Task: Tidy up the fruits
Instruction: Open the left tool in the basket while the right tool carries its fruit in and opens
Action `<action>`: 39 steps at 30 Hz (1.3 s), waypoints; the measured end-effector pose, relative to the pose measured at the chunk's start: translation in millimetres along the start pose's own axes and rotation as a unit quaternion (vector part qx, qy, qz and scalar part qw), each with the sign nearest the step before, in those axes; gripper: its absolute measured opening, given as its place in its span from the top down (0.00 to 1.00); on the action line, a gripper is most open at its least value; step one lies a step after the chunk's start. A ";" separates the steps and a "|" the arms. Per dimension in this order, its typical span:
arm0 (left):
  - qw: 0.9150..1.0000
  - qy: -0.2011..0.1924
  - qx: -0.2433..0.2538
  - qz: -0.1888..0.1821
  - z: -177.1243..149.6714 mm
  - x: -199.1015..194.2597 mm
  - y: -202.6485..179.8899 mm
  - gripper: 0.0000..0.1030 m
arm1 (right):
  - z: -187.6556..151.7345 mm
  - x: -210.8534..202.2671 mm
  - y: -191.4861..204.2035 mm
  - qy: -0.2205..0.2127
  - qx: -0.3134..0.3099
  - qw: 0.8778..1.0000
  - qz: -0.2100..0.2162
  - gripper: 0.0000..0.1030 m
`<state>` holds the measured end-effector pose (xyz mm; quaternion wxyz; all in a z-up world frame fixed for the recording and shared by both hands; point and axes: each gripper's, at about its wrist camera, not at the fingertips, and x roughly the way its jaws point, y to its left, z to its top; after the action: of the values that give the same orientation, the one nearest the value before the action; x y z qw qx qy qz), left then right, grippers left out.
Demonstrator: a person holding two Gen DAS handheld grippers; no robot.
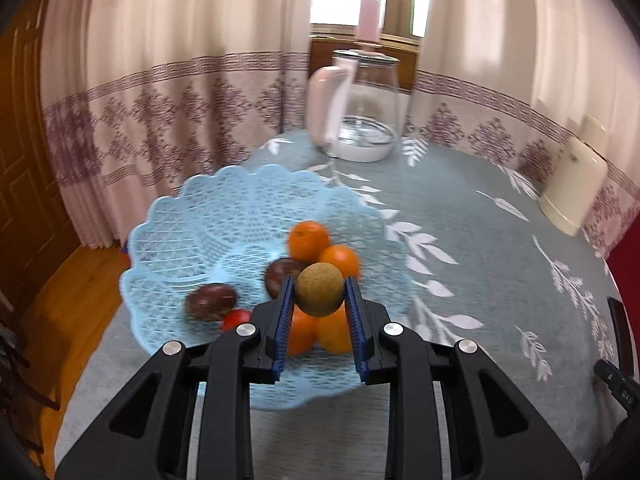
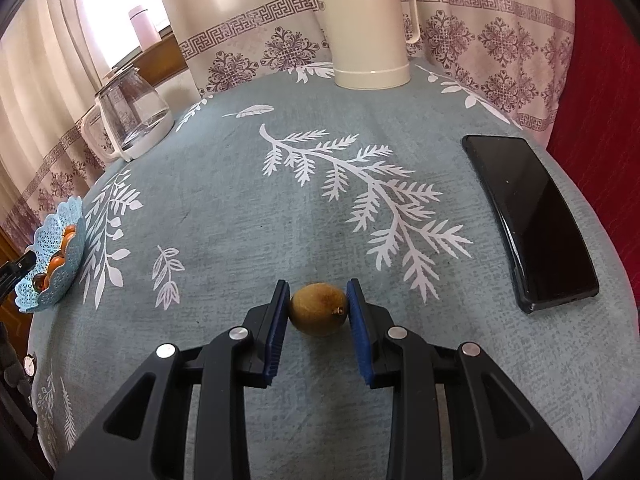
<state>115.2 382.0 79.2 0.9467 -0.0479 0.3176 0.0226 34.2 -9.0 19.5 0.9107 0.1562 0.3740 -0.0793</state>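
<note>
Left wrist view: the left gripper [image 1: 320, 290] has its two blue-padded jaws drawn in to the width of a small fruit, and between the tips sits a round brownish-green kiwi [image 1: 319, 289], pressed on both sides by the pads. It is held up in the air over the near half of a light blue lattice basket [image 1: 192, 216] with a scalloped rim. In the basket lie several oranges [image 1: 309, 240] — two behind the held fruit and two more below it, seen between the jaws — along with two dark purplish-brown fruits [image 1: 211, 301] and a small red one [image 1: 237, 319] near the front rim. The basket stands on a grey-blue tablecloth [image 1: 480, 240] printed with white leaves. Farther back stands a glass kettle [image 1: 366, 108] with a pale pink handle, and at the right edge a cream flask [image 1: 576, 184].

Right wrist view: the right gripper [image 2: 319, 308] is low over the tablecloth, jaws open about as wide as a second kiwi [image 2: 319, 309] that lies on the cloth between the tips. Both pads sit right at the fruit's ends; whether they press it or merely touch it cannot be told. A black phone [image 2: 528, 220] lies flat to the right, well apart from the fruit. The basket shows at the far left edge — oranges visible inside — with the kettle beyond it and the flask at the back of the table.
</note>
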 end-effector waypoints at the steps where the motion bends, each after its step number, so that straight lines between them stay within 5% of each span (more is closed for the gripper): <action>1: 1.000 0.000 -0.005 0.003 0.2 0.5 4.9 0.75 | -0.2 -0.9 1.9 -0.001 -0.002 1.000 0.000 0.71; 9: 0.999 -0.013 -0.041 0.021 3.2 -2.9 44.2 0.63 | 1.3 -4.9 23.0 -0.004 -0.019 1.000 0.012 0.71; 21: 0.996 -0.034 -0.067 0.038 8.5 -20.4 87.3 0.63 | 15.4 -14.1 102.8 -0.015 -0.092 0.993 0.070 0.71; 32: 0.994 -0.050 -0.083 0.046 16.1 -35.2 102.9 0.59 | 25.2 -28.0 234.7 -0.020 -0.175 0.965 0.193 0.71; 39: 0.993 -0.063 -0.092 0.040 18.9 -45.9 111.1 0.53 | 4.6 -21.7 310.5 -0.003 -0.227 0.945 0.235 0.71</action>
<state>81.8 493.8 113.4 0.9548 -0.1203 0.2555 0.0924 103.0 281.5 107.8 0.9159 0.0286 0.3326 0.2232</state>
